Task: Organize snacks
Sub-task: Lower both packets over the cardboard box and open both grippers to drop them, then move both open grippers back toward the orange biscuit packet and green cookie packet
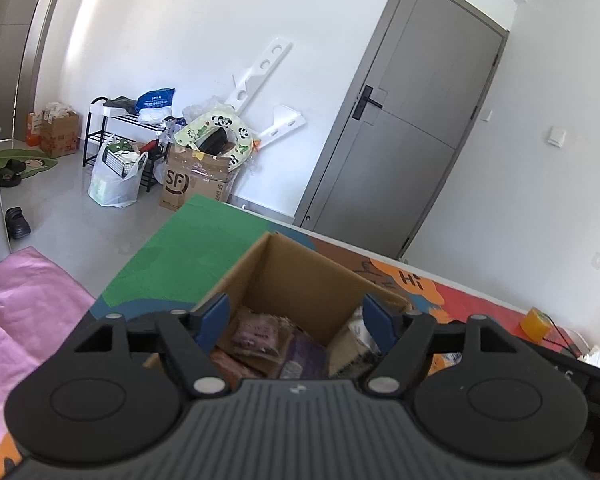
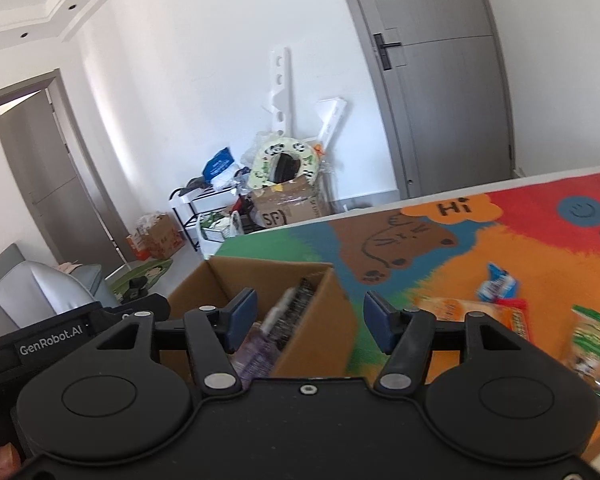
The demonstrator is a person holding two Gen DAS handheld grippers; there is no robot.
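A: Jaws, both grippers: left gripper [image 1: 296,320] stood wide and empty over the cardboard box [image 1: 304,276], lower centre; right gripper [image 2: 310,322] likewise held nothing.

B: Snacks?

A: Several packets [image 1: 260,336] lay boxed; three loose packets [image 2: 496,286] remained lower right on the bench [image 2: 540,240], presumably awaiting collection.

Snack packets [image 2: 512,316] at four o'clock on the mat blur beyond reading; the box [image 1: 300,276] hides its packets' lower halves.
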